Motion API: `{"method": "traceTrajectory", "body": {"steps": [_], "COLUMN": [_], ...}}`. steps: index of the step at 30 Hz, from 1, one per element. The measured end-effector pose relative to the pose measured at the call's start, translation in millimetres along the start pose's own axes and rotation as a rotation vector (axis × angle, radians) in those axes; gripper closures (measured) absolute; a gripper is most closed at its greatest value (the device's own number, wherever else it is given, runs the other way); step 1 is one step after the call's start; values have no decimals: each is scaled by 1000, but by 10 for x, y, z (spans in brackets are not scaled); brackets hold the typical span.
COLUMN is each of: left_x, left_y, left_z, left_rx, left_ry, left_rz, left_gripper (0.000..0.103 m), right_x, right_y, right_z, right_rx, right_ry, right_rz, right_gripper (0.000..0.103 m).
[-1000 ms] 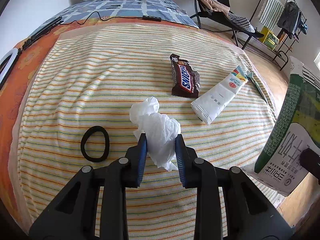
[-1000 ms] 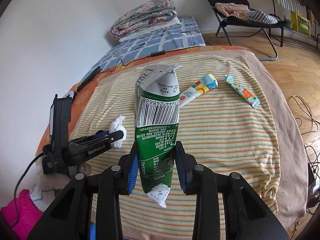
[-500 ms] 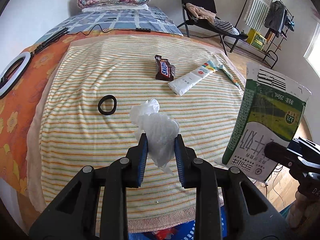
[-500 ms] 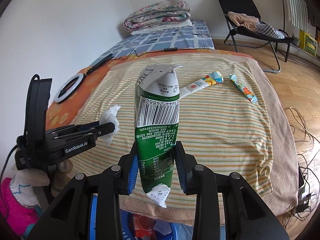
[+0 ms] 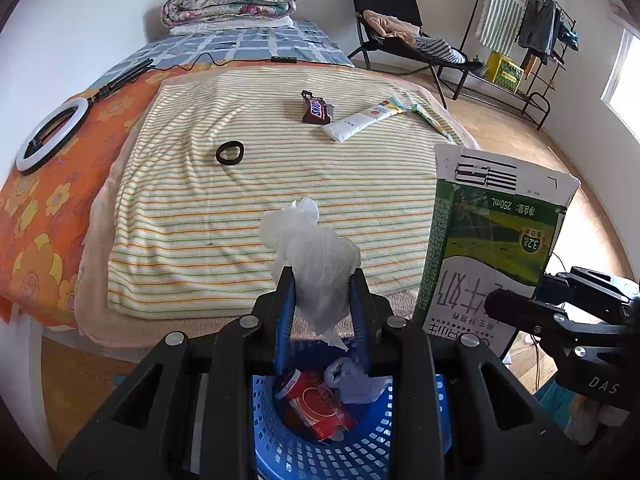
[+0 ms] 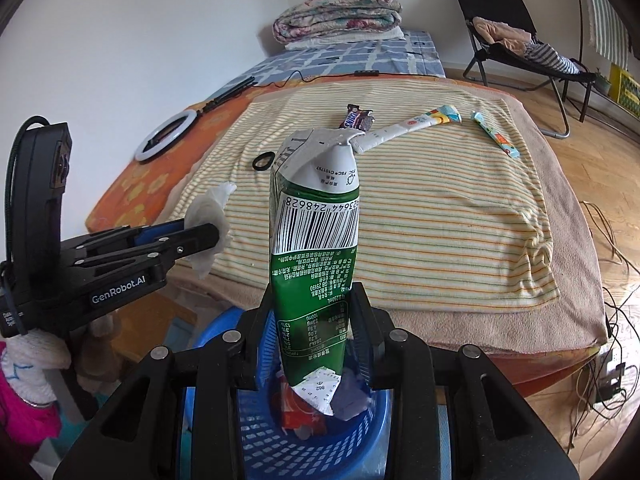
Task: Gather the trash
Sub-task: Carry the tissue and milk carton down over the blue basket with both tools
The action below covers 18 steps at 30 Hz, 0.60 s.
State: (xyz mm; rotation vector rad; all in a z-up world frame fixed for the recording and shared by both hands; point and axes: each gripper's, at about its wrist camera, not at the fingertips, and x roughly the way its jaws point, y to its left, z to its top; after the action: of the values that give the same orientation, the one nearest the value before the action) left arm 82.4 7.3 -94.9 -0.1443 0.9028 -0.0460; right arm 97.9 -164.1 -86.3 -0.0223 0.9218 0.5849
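L gripper (image 5: 322, 300) pinches crumpled white tissue wad (image 5: 316, 248); R gripper (image 6: 314, 316) clamps flattened green-white milk carton (image 6: 316, 248). Both over blue perforated plastic basket (image 6: 360, 436) w/ red can (image 5: 316, 404) inside, beside striped-towel bed (image 5: 248, 184).

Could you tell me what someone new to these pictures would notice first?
Probably the flattened green-and-white milk carton clamped in the right gripper, and the crumpled white tissue pinched in the left gripper. Both hang above a blue perforated plastic basket that already holds some trash, at the near edge of the striped bedspread.
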Motion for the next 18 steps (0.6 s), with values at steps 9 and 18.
{"method": "traceTrajectory", "body": {"steps": [9, 18], "left_x": [25, 166], "left_y": [-76, -40], "left_z": [-500, -856], "left_rx": [-21, -45], "left_ry": [68, 144], "left_rz": [-3, 8], "left_gripper": [77, 77], "right_x": [19, 148], "right_y": [140, 178], "right_z": [-401, -715], "right_rx": [-22, -17], "right_ry": [63, 135], "right_rz": [20, 18], "right_gripper": [71, 71]}}
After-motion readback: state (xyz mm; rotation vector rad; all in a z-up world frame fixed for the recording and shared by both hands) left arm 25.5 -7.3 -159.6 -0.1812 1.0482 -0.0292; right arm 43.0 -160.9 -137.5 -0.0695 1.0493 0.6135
